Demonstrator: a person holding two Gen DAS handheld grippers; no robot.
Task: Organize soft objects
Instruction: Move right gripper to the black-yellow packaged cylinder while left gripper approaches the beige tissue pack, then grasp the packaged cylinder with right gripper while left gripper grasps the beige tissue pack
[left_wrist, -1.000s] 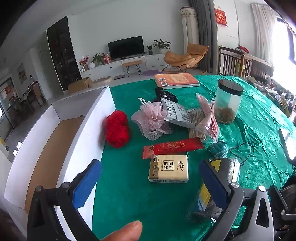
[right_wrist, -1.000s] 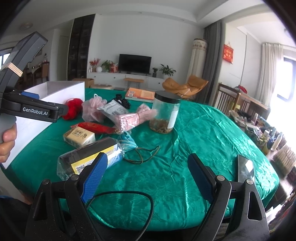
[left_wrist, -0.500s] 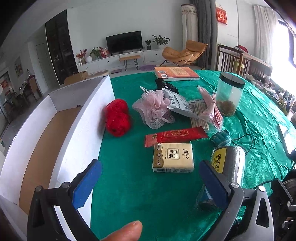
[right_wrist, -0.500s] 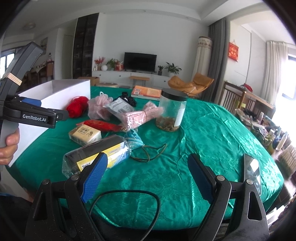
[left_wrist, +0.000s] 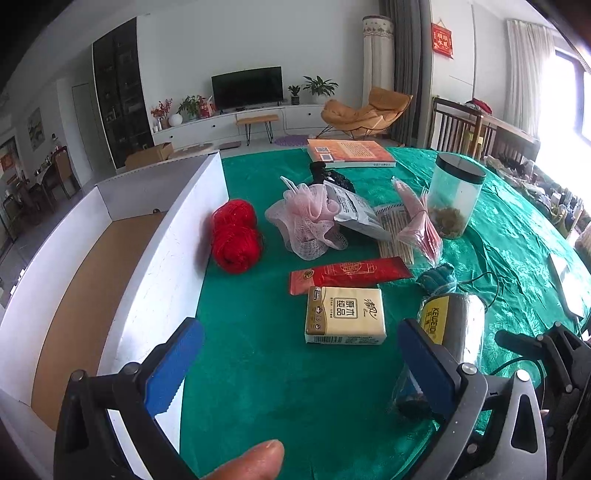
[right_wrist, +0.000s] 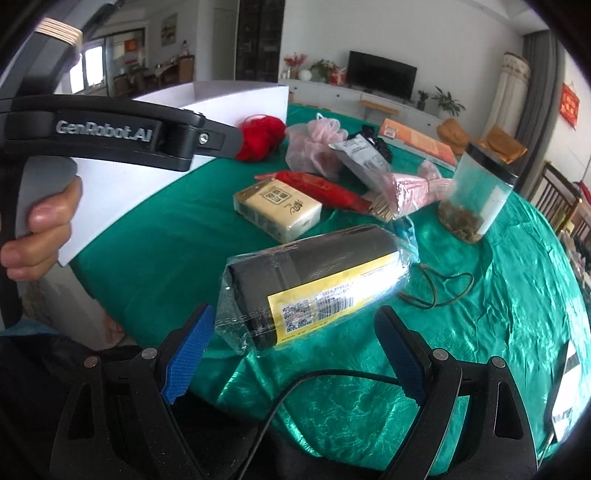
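Observation:
On the green tablecloth lie red yarn balls (left_wrist: 234, 236) (right_wrist: 260, 136), a pink mesh bath sponge (left_wrist: 310, 221) (right_wrist: 314, 146), a beige tissue pack (left_wrist: 345, 315) (right_wrist: 277, 210) and a teal cloth (left_wrist: 436, 278). A white cardboard box (left_wrist: 155, 266) (right_wrist: 236, 99) stands open at the left. My left gripper (left_wrist: 299, 358) is open and empty, above the cloth in front of the tissue pack. My right gripper (right_wrist: 295, 343) is open and empty, close to a plastic-wrapped dark cylinder (right_wrist: 317, 284) (left_wrist: 456, 325).
A red flat packet (left_wrist: 347, 273), a grey pouch (left_wrist: 354, 214), pink wrapped sticks (left_wrist: 417, 225), a clear jar (left_wrist: 452, 201) (right_wrist: 476, 199), a book (left_wrist: 349, 153), a black object (left_wrist: 330, 175) and a thin cord (right_wrist: 439, 288) lie on the table. A phone (right_wrist: 565, 391) lies at the right edge.
My right gripper has moved forward and left, down toward the wrapped cylinder, which now sits just before its fingers. My left gripper has shifted only slightly. Both stay open.

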